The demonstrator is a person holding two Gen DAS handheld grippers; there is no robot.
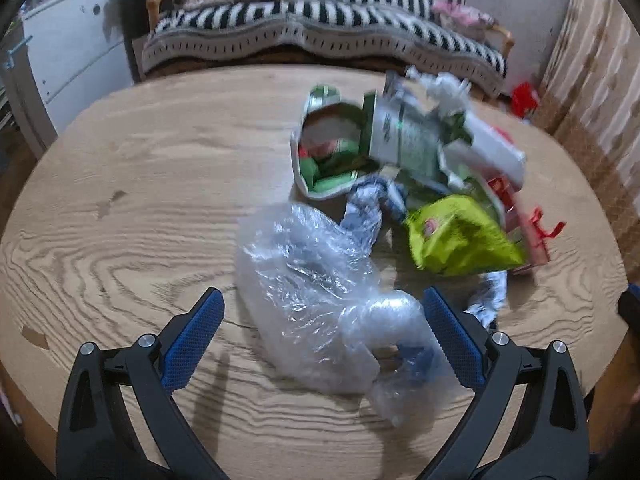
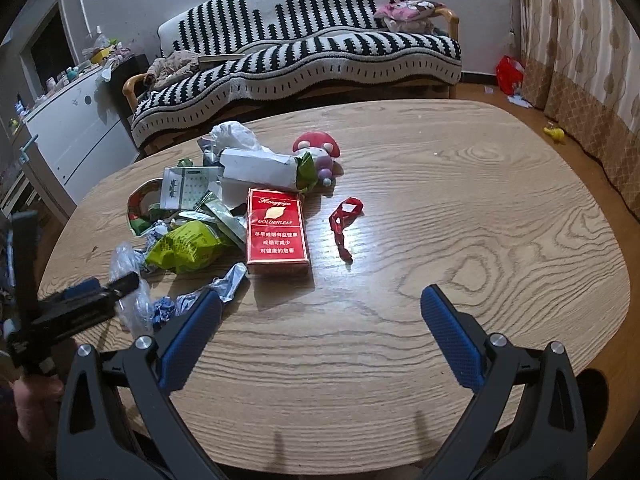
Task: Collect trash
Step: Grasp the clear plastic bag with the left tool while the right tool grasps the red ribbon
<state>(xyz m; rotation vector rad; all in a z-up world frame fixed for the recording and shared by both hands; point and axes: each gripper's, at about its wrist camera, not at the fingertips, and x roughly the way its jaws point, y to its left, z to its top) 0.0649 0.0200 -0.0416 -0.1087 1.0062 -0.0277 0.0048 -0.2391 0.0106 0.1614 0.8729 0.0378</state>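
Now the clear plastic wrap (image 1: 320, 292) lies between the left gripper (image 1: 322, 304)'s wide-open jaws — ungripped.

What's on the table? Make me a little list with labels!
table: wooden
trash pile: on its left side, wrappers and boxes
clear bag: between the left gripper's open fingers
left gripper: open, holds nothing yet
right gripper: open, over bare wood
red box: flat, at the pile's right edge
green bag: left of the red box
red strip: alone, right of the box
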